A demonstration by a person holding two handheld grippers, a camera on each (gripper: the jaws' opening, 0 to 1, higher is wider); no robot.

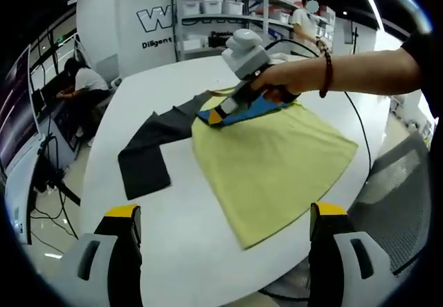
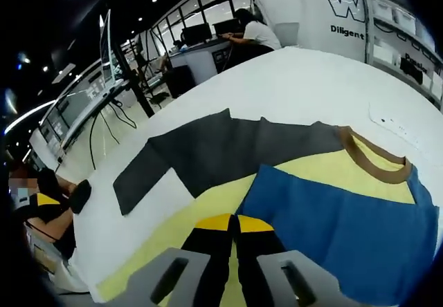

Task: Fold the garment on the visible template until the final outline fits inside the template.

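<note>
Pinching garment (image 2: 297, 182) w/ right tongs (image 2: 234, 225); left tongs (image 1: 225, 214) open.

The left gripper (image 1: 225, 227) sits low and near the camera in the left gripper view. Its two jaws stand far apart with nothing between them. The right gripper (image 1: 214, 117) reaches in from the right side, held by the person's right hand (image 1: 277, 82), with a bead band on the wrist. In the right gripper view, the right gripper (image 2: 234, 225) has its jaws pressed together, tips touching.
</note>
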